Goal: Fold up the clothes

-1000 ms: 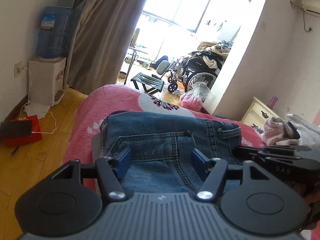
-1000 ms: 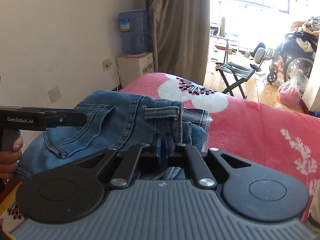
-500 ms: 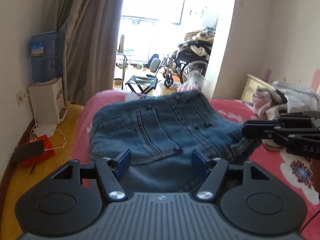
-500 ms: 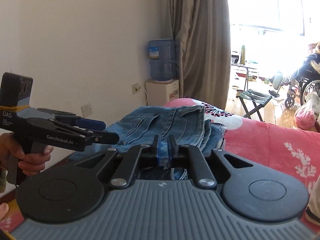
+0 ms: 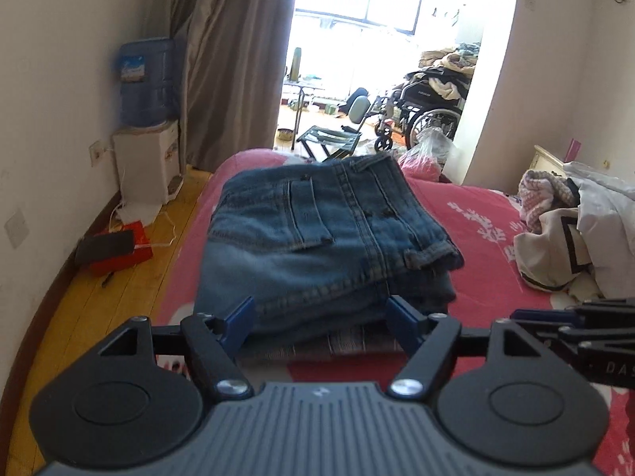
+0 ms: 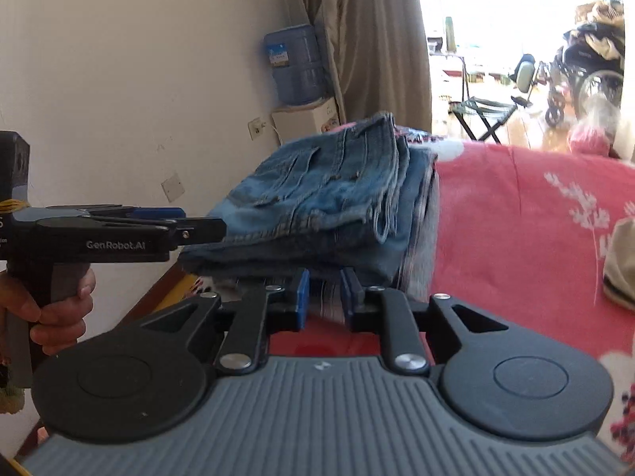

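1. Your left tongs (image 5: 319,319) are spread wide and opening further, with nothing between them.
2. Your right tongs (image 6: 323,297) stand slightly apart and are opening, gripping nothing.
3. The jeans (image 5: 317,234) lie folded on the bed (image 5: 496,246), just ahead of both tongs, atop a striped cloth (image 5: 349,343).

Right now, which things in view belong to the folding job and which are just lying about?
Job: folded jeans; unfolded clothes pile; left gripper and right gripper, both off the jeans, jaws opening.
Lying about: water dispenser; wheelchair; folding stool; red box.
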